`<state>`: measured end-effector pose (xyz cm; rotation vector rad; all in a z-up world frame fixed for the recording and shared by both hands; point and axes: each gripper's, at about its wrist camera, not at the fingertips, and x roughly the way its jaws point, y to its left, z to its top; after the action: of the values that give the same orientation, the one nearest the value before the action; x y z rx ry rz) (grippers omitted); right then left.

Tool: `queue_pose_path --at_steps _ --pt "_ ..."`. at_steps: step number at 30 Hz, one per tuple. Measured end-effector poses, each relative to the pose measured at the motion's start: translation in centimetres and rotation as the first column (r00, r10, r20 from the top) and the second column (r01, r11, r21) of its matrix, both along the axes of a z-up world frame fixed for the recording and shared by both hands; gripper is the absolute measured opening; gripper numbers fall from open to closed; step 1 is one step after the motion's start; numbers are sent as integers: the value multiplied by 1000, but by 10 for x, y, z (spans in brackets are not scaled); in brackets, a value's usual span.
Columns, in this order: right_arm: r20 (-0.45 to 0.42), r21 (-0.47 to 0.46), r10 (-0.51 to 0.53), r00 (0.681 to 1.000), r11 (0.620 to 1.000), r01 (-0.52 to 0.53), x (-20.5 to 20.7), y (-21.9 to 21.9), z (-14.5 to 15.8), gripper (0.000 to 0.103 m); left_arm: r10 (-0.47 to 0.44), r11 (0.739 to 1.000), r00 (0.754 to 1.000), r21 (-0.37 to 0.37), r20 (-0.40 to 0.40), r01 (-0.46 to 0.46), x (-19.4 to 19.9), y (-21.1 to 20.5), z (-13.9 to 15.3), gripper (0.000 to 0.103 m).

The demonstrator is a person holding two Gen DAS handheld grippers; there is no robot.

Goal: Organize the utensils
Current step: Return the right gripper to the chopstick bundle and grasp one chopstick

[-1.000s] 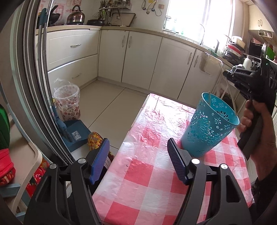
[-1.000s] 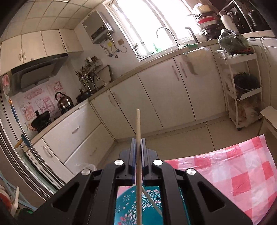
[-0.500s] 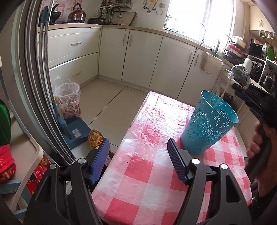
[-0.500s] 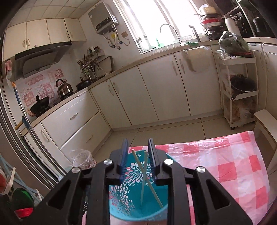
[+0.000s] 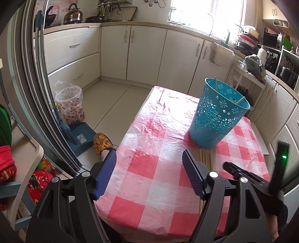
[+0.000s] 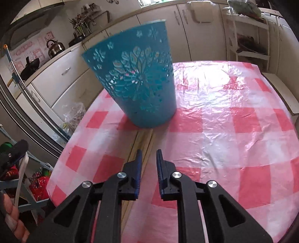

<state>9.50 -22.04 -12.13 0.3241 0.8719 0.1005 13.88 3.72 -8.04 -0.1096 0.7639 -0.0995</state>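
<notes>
Kitchen, checked table [image 6: 233, 121]. Our right tongs [image 6: 149, 157] are slightly parted, just been narrowing, empty over the chopsticks left [image 6: 143, 138] beside the blue holder [image 5: 218, 114]. Left tongs [image 5: 148, 164] wide, empty. 2 sticks [image 5: 240, 100] in already; approx. 5 remain.

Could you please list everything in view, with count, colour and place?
basket: one, turquoise, upright on the table.
chopsticks in basket: two, pale wood, leaning inside.
chopsticks on table: a bundle, pale wood, flat in front of the basket.
tablecloth: one, pink-and-white check, covering the table.
waste bin: one, clear-lined, on the floor.
kettle: one, metal, on the counter.
left tongs: open, empty.
right tongs: narrow gap, just closing, empty, above the bundle.
</notes>
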Motion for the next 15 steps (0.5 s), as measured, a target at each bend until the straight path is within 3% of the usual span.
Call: queue_pose_path --at_steps 7,15 --pt "-62 -57 -1 998 998 -3 24 16 -24 14 11 1000 1000 -6 -26 -11 0 6 -7 72" --pt "-64 -157 59 996 985 -69 25 28 -22 8 -33 999 998 -2 -54 33 6 -6 -16 72"
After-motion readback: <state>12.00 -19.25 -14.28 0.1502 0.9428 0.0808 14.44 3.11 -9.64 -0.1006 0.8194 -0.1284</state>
